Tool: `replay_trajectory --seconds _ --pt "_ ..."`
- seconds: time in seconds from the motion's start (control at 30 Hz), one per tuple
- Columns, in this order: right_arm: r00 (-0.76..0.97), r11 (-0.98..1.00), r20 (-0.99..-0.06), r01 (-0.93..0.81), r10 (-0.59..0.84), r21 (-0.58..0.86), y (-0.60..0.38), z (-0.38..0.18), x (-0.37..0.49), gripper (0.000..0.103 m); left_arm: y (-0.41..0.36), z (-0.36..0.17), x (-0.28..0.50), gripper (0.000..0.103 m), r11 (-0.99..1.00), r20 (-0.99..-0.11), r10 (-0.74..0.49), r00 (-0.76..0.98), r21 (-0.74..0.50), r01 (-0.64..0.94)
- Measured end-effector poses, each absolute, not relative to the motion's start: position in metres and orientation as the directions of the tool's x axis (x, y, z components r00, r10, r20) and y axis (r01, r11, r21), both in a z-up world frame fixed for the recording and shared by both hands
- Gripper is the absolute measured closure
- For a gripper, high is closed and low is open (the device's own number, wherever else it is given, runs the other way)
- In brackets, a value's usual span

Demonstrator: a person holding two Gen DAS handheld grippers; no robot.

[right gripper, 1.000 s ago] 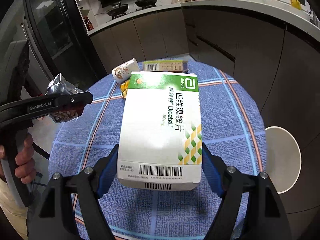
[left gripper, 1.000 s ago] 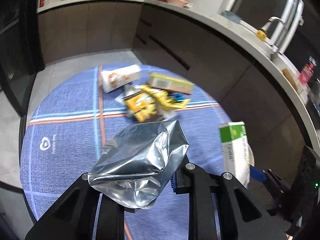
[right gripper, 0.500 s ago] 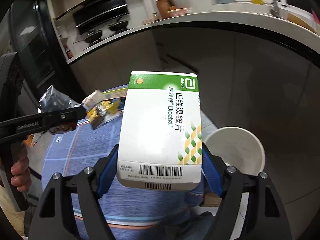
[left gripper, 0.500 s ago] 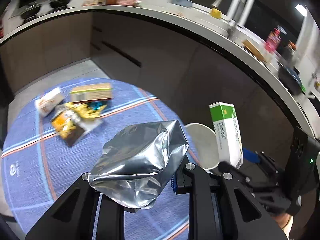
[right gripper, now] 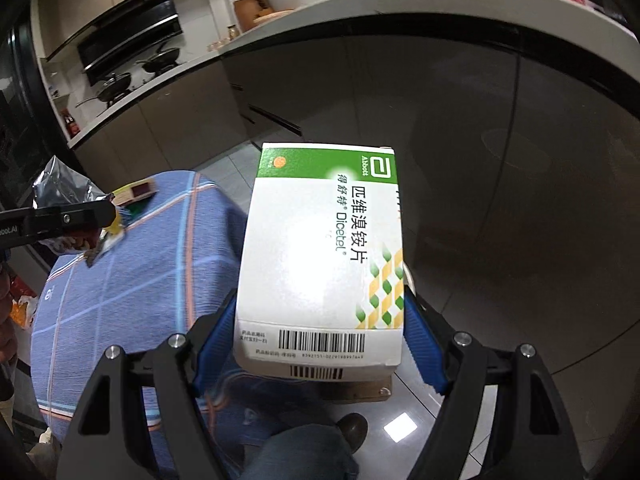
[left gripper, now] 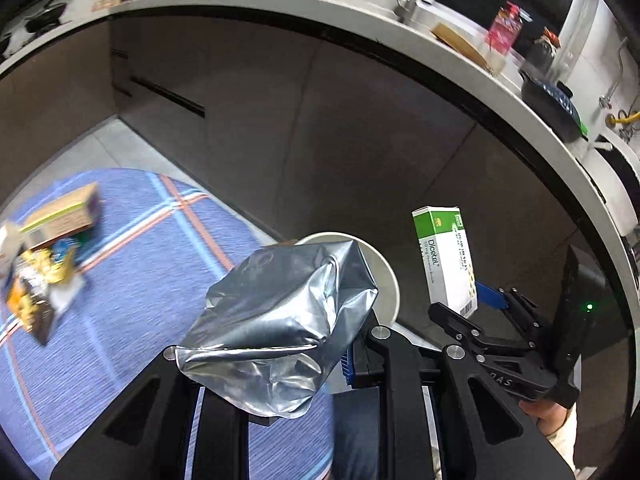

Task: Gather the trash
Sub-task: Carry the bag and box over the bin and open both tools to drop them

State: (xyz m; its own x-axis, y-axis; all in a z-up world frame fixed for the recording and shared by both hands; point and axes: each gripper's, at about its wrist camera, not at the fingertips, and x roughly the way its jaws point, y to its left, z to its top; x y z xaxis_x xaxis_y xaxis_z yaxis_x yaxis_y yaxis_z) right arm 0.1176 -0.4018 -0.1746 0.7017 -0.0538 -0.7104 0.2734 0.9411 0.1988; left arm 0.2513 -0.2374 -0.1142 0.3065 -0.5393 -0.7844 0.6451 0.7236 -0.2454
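Note:
A crumpled silver foil bag point(left gripper: 288, 312) is pinched in my left gripper point(left gripper: 280, 364), which is shut on it. Behind the bag, a white round bin point(left gripper: 390, 280) stands on the floor past the table's edge. My right gripper point(right gripper: 320, 332) is shut on a green and white medicine box point(right gripper: 320, 256), blue pads pressing on its two sides. The left wrist view shows that box point(left gripper: 444, 260) held upright to the right of the bin. The left gripper point(right gripper: 80, 216) and foil bag point(right gripper: 60, 184) appear at the far left of the right wrist view. There the box hides the bin.
A round table with a blue checked cloth point(left gripper: 140, 280) still bears a cardboard box point(left gripper: 64, 216) and yellow wrappers point(left gripper: 40, 280). Dark cabinets under a curved worktop point(left gripper: 320, 12) ring the space. A person's knee and shoe point(right gripper: 352, 428) are below the right gripper.
Both grippers have swung right, from over the table to its edge near the white bin. The trash on the table has slid to the left. Both holds are unchanged.

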Motion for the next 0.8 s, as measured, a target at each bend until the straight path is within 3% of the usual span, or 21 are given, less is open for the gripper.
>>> replay_trajectory --seconds 0.47,0.8 --pt "0.639 0.936 -0.769 0.278 -0.012 0.216 -0.441 -0.238 0.145 0.026 -0.334 -0.19 0.279 0.084 0.668 -0.85 -0.505 0.148 -0.277 0.69" --pt "0.604 0.94 -0.796 0.246 0.041 0.235 -0.446 -0.274 0.172 0.026 -0.356 -0.234 0.296 0.083 0.682 -0.89 -0.445 0.096 -0.268 0.681"
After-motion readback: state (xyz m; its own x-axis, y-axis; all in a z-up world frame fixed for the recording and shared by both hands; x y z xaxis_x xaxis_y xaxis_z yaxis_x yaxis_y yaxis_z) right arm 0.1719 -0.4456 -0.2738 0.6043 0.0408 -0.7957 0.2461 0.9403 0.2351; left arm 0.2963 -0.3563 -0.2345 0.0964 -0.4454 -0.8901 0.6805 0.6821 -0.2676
